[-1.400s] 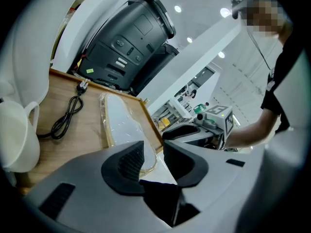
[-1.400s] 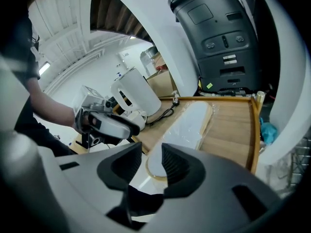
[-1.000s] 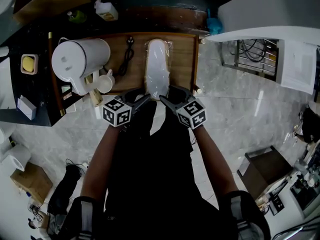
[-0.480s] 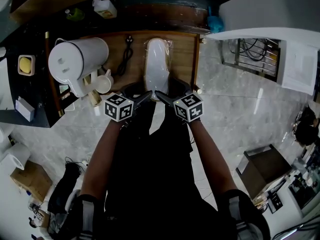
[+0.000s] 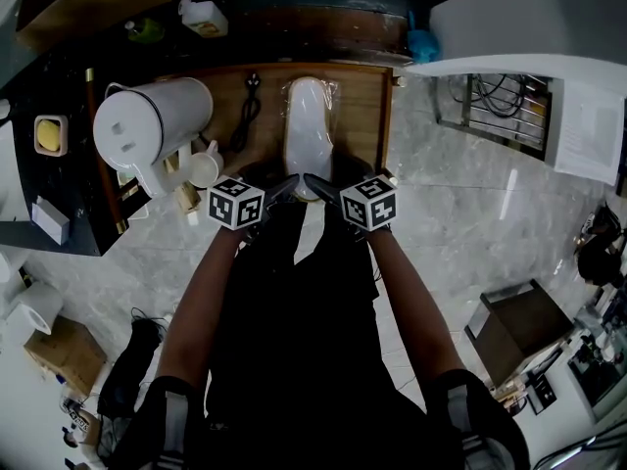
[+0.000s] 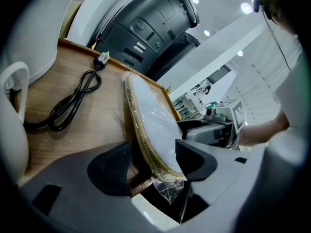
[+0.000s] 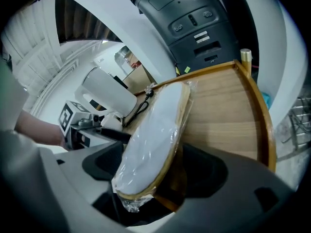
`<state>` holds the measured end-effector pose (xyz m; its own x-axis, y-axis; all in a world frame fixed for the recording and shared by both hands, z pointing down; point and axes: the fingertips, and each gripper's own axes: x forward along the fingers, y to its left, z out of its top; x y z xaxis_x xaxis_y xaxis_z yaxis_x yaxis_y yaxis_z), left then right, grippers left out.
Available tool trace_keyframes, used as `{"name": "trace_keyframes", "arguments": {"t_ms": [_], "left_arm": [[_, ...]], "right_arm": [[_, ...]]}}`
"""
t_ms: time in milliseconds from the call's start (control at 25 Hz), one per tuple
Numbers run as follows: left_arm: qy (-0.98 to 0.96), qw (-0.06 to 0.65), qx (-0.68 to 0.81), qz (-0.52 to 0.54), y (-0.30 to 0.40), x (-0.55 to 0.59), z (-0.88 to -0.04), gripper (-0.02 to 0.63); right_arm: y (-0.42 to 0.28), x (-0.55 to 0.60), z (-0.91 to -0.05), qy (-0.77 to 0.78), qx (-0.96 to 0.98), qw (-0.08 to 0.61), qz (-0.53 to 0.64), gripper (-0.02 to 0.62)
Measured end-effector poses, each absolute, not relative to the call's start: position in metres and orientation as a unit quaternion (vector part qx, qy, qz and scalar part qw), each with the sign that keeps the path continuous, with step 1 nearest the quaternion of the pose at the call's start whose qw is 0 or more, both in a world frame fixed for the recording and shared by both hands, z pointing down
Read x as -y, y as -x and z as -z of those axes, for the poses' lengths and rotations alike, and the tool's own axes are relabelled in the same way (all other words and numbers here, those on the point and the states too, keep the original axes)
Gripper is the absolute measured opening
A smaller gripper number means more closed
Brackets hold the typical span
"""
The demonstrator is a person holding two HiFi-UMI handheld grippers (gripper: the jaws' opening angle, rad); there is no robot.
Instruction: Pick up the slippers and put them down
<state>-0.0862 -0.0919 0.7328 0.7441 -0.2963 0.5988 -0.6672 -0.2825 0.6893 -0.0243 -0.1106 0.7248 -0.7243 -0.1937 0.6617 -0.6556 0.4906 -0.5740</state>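
Observation:
A pair of white slippers (image 5: 310, 135) with a tan sole edge, wrapped in clear plastic, lies lengthwise on the wooden table (image 5: 358, 116), its near end at the table's front edge. My left gripper (image 5: 282, 189) and right gripper (image 5: 321, 186) meet at that near end. In the left gripper view the slippers' (image 6: 150, 120) heel end stands between the left gripper's (image 6: 153, 166) spread jaws. In the right gripper view the slippers (image 7: 150, 144) likewise sit inside the right gripper's (image 7: 155, 171) wide jaws. Both pairs of jaws have just been opening, and the pads do not press on the slippers.
A white kettle (image 5: 152, 125) and a white mug (image 5: 204, 164) stand at the table's left. A black power cord (image 5: 245, 116) lies left of the slippers. A raised wooden rim (image 7: 260, 115) runs along the table's right side. Grey marble floor (image 5: 460, 204) lies to the right.
Both grippers have shifted up the picture to the table's front edge and drawn closer together. The slippers lie where they were.

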Motion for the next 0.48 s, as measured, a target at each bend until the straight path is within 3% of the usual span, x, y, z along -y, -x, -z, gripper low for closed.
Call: {"name": "trace_keyframes", "arguments": {"t_ms": [360,480], "left_arm": [[-0.770,0.522,0.300,-0.211,0.082,0.093,-0.741,0.276],[-0.768,0.524,0.295,-0.219,0.082,0.095,-0.744,0.276]], "right_arm": [[0.027,0.103,-0.738,-0.249,0.802,0.281,-0.464,0.376],[0.030,0.105,-0.737,-0.241,0.806,0.283,-0.461,0.348]]}}
